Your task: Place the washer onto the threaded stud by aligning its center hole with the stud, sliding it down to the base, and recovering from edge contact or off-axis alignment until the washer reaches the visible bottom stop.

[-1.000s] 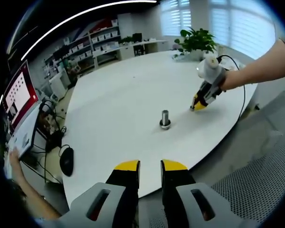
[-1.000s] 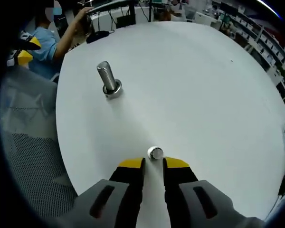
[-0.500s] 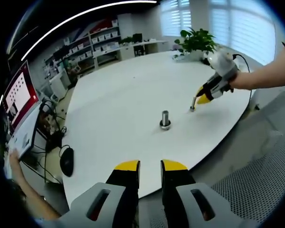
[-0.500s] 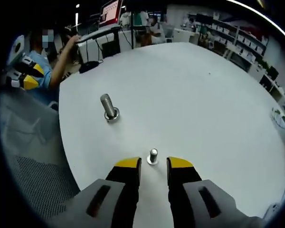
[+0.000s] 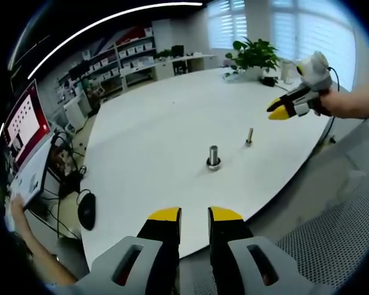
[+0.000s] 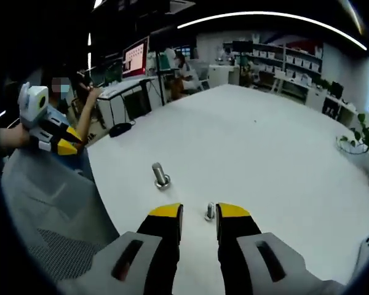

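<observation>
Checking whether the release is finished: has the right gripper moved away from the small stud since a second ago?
Yes. The right gripper has lifted up and away from the small stud still standing on the table.

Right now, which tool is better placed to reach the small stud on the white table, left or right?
Right, probably. The small stud stands just beyond the right tool, lined up with the gap between its open tips. The left tool hangs off the table edge, with the larger bolt nearer it.

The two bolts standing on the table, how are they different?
The bigger bolt is thick, with a wide ring-like base; the small bolt is thin. In the left gripper view the bigger bolt stands nearer, the small bolt farther and nearer the right gripper. Both are grey metal, upright on the white table.
</observation>
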A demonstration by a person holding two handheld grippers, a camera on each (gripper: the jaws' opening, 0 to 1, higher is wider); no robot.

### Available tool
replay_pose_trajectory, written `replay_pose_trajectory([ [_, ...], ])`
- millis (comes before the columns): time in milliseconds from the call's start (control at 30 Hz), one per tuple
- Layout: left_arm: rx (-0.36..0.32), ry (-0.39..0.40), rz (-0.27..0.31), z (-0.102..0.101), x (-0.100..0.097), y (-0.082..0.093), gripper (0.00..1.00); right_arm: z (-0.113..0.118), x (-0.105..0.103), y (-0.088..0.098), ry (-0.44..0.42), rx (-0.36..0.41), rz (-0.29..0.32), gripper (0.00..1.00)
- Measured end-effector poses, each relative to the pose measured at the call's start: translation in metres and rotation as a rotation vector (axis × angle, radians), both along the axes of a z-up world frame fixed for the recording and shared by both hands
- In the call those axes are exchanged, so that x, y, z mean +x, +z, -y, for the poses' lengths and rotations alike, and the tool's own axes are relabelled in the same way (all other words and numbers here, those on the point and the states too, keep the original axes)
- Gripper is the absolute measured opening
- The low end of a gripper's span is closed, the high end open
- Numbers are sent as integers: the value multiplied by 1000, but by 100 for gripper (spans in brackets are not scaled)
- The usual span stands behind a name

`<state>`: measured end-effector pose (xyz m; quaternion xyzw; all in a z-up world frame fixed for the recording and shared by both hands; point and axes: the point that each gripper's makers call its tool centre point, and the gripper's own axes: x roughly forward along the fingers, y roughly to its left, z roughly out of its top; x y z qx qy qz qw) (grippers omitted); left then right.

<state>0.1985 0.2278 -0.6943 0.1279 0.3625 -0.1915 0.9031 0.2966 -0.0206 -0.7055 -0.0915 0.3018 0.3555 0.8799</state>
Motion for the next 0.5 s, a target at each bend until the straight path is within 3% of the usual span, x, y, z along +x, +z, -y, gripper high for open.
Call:
replay_pose_trajectory([
  [333, -6, 2, 9, 1, 0, 2, 15, 12, -16, 25, -64, 82, 10, 25],
  [500, -8, 5, 13, 0, 0, 3, 15, 25, -33, 40, -111, 153, -18, 26],
])
